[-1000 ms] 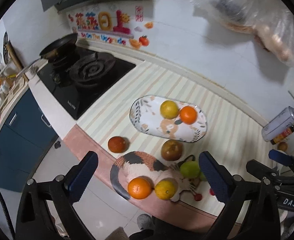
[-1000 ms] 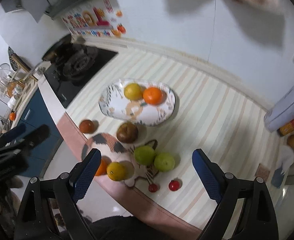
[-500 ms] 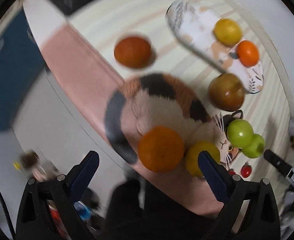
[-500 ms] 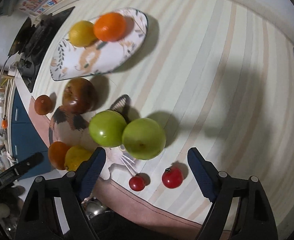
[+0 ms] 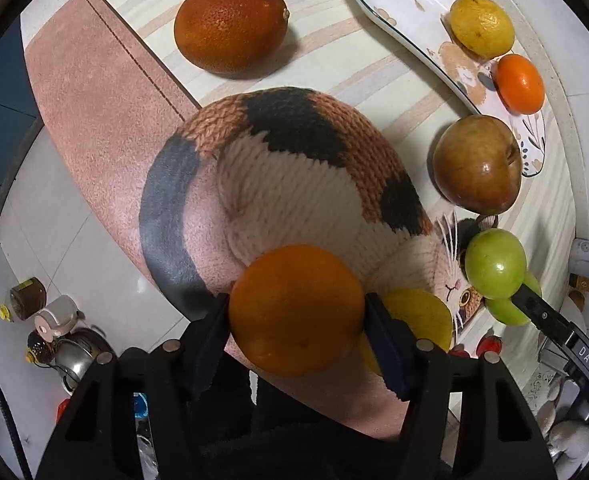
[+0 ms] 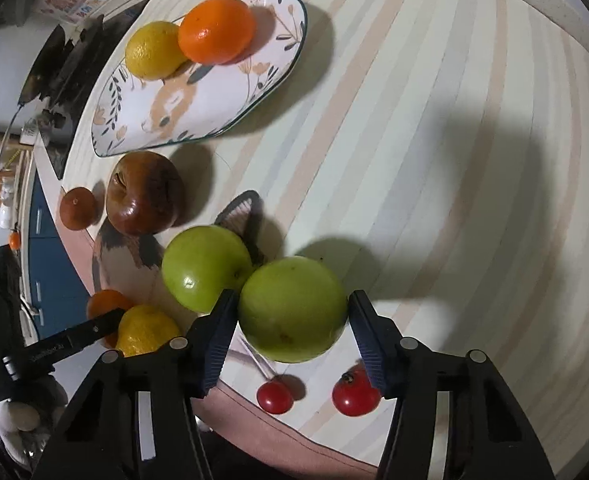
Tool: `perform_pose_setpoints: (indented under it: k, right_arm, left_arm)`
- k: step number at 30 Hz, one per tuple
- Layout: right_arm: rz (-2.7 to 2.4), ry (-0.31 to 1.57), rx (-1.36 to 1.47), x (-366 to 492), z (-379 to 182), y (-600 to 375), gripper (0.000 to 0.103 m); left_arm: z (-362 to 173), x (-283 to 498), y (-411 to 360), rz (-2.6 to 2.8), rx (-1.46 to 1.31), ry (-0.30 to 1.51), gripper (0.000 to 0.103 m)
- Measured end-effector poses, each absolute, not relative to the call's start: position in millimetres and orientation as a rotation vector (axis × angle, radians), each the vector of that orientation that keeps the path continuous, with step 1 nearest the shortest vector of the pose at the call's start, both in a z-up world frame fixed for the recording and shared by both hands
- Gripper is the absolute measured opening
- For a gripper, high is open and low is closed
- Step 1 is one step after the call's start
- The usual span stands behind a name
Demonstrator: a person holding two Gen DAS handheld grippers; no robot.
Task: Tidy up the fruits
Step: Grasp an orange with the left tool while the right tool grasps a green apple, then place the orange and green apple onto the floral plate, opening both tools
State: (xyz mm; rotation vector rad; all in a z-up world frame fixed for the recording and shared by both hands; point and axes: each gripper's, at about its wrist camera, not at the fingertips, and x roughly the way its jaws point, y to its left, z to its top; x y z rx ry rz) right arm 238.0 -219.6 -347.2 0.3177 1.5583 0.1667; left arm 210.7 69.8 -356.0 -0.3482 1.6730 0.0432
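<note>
Both claws are going for fruit at the same time here. The left gripper [image 5: 296, 316] has an orange [image 5: 296, 310] sitting right between its jaws, low in the middle of its frame, on the bottom edge of the cat-shaped mat [image 5: 294, 176]. The jaws are closing, and both pads look like they're already touching the peel, so I'd call that one clenched on the orange. A yellow lemon [image 5: 422, 316] is touching it on the right, half hidden behind the right finger.

The right gripper [image 6: 292, 322] is doing the same with a green apple [image 6: 292, 308], lower middle of its frame. It's closing too, and the left pad looks like it's on the skin, but there seems to be a sliver of daylight at the right pad. I'd say it's not gripped yet. A second green apple [image 6: 204, 266] is pressed up against it on the left.

The patterned plate [image 6: 262, 72], upper left in that view, already holds a lemon and a tangerine, so that's my guess for where these go.

If it were me, I'd finish the squeeze across the widest part of each fruit and lift straight up. Both have a neighbour touching, and a sideways drag would set the lemon or the other apple rolling. The cherry tomatoes [image 6: 274, 397] near the counter's front edge wouldn't take much of a nudge either.
</note>
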Motion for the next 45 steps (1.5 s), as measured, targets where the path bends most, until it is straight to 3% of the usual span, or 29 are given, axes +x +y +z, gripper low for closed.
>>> perform_pose_setpoints:
  k: [4, 17, 25, 31, 45]
  right_arm:
    - [0.173, 1.569, 0.223, 229.6, -344.7, -211.1, 0.060]
    - [0.143, 1.559, 0.287, 233.0, -353.4, -222.1, 0.059]
    - [0.171, 1.425, 0.319, 261.3, -298.4, -221.3, 0.059]
    - [0.224, 1.385, 0.278, 324.6, -290.9, -179.0, 0.059]
    - [0.215, 1.472, 0.254, 396.6, -341.9, -129.6, 0.059]
  left_arm:
    - [-353.4, 210.7, 69.4, 0.052, -0.325, 1.661, 0.063]
    - [-344.4, 229.3, 61.9, 0.037, -0.288, 1.656, 0.063]
    - [-283.9, 262.0, 48.8, -0.038, -0.263, 1.552, 0.062]
    - [-248.6, 338.6, 43.0, -0.061, -0.228, 1.455, 0.063]
    - [-312.8, 483.4, 31.7, -0.077, -0.064, 1.568, 0.063]
